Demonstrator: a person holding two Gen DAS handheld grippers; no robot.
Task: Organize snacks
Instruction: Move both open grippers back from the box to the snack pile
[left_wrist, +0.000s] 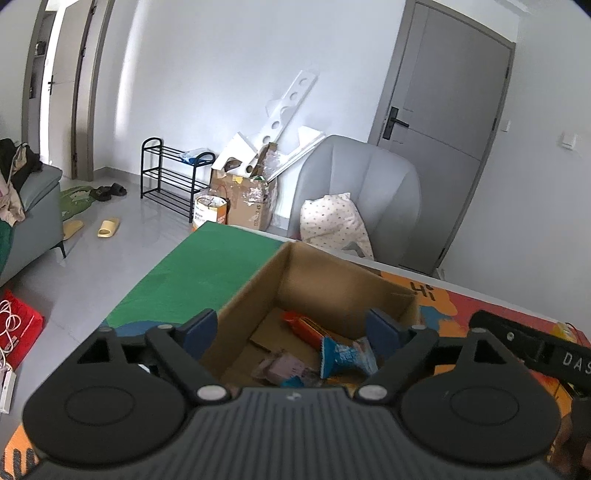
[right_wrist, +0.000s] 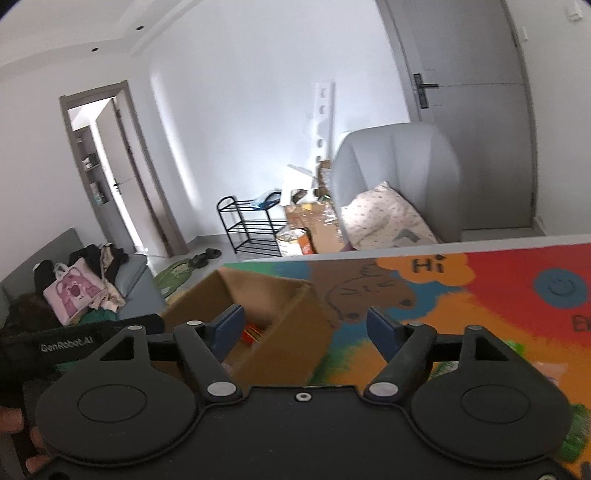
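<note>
Both tongs gape over colourful mat (right_wrist: 480, 280), perhaps tabletop.

snacks (left_wrist: 295, 369) in the cardboard box (left_wrist: 332, 280) are partly hidden and blurred.

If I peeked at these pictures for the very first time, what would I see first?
Probably the open cardboard box on the table, with snack packets at its bottom: an orange one, a blue one and a purplish one. Next, the bright cartoon mat beside the box, with "Hi" written on it. Up close, the left claw over the box and the right claw by the box's corner both stand open and hold nothing.
</note>
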